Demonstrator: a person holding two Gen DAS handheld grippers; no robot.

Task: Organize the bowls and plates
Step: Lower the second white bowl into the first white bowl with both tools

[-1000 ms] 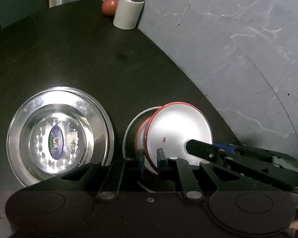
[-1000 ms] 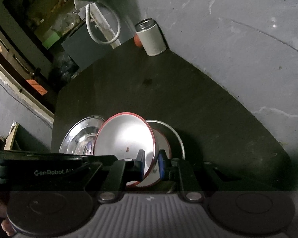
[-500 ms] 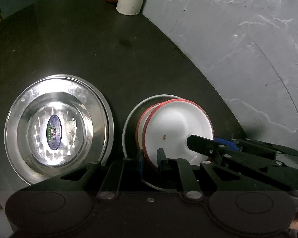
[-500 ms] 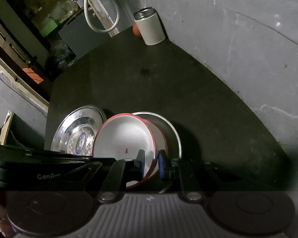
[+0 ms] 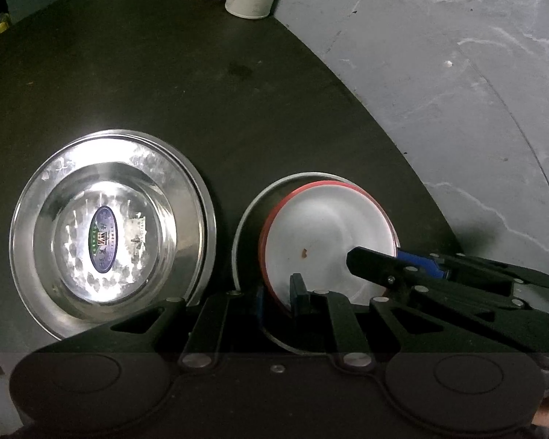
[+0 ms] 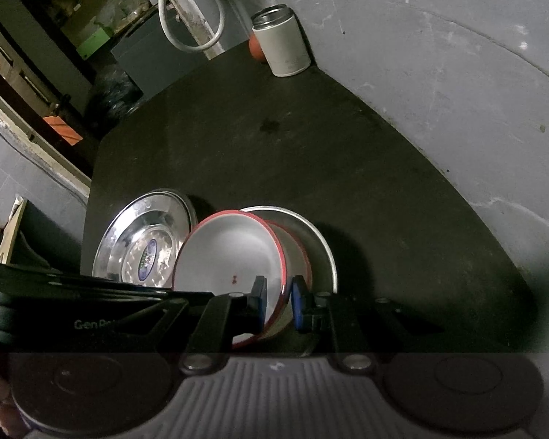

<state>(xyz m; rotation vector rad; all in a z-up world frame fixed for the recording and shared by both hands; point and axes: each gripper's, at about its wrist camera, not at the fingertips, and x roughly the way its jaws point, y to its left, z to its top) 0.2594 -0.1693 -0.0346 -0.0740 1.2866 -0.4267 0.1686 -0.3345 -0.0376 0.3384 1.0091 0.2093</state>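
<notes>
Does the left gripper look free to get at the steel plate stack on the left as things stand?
Probably not yet: the left gripper is shut on the red-rimmed bowl with the right gripper. Nothing covers the steel plate stack beside it.

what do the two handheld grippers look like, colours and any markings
Both are black linkage-style tools with silver pivot pins and blue finger pads. The left gripper has a plain black body with round caps. The right gripper has a ribbed grey body. Pale "GenRo..." lettering shows on the left gripper's side in the right wrist view.
</notes>
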